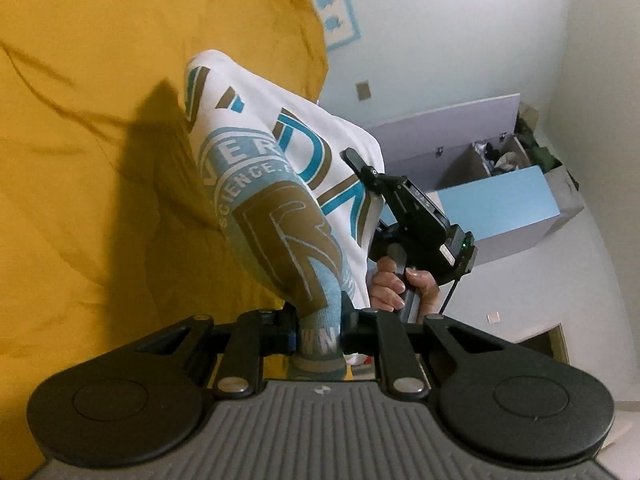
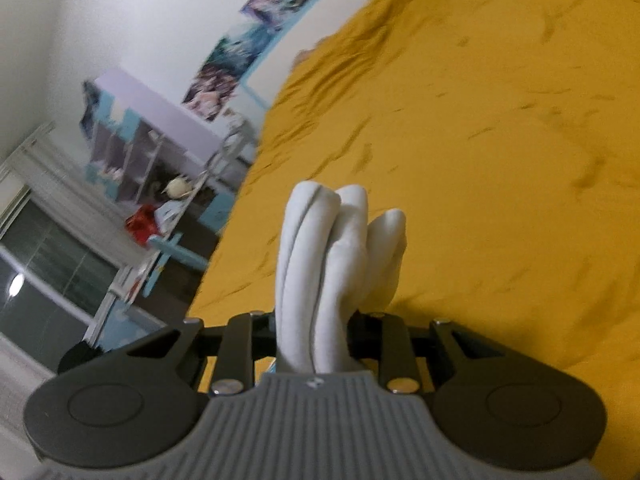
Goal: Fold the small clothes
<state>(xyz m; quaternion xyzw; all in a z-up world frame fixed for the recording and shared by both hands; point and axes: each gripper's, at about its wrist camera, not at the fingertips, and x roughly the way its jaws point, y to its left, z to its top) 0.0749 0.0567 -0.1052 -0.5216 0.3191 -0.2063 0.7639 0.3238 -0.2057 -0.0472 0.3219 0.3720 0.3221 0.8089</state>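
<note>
A: Nearest to us, the left gripper [image 1: 320, 340] is clenched on one bunched edge of the white shirt [image 1: 280, 184], where the blue and brown print is. We see cloth squeezed between its jaws.

B: And in the right wrist view, the right gripper [image 2: 316, 344] is also clamped on the shirt [image 2: 332, 256], on a plain white part gathered in thick rolls. So both claws are grasping the same garment.

A: Why do we hold it at two places? We think it is to carry the shirt by two points of one edge, so it hangs and opens out before we lay it flat for folding. This is our judgement only.

B: Where is the shirt, relative to the yellow bedspread [image 1: 80, 140]?

A: It is above the bedspread, lifted off it. Its shadow falls on the yellow cloth beside it, so most of it seems not to be resting there.

B: And its direction?

A: From the left gripper the shirt stretches away and upward in the picture, as a long band. Its long axis runs from our left claw toward the right claw, which a hand [image 1: 400, 284] holds farther off. The printed side faces the left camera.

B: Farthest from the bedspread we see the wall and a lilac storage box [image 1: 480, 168], well apart from the shirt.
</note>
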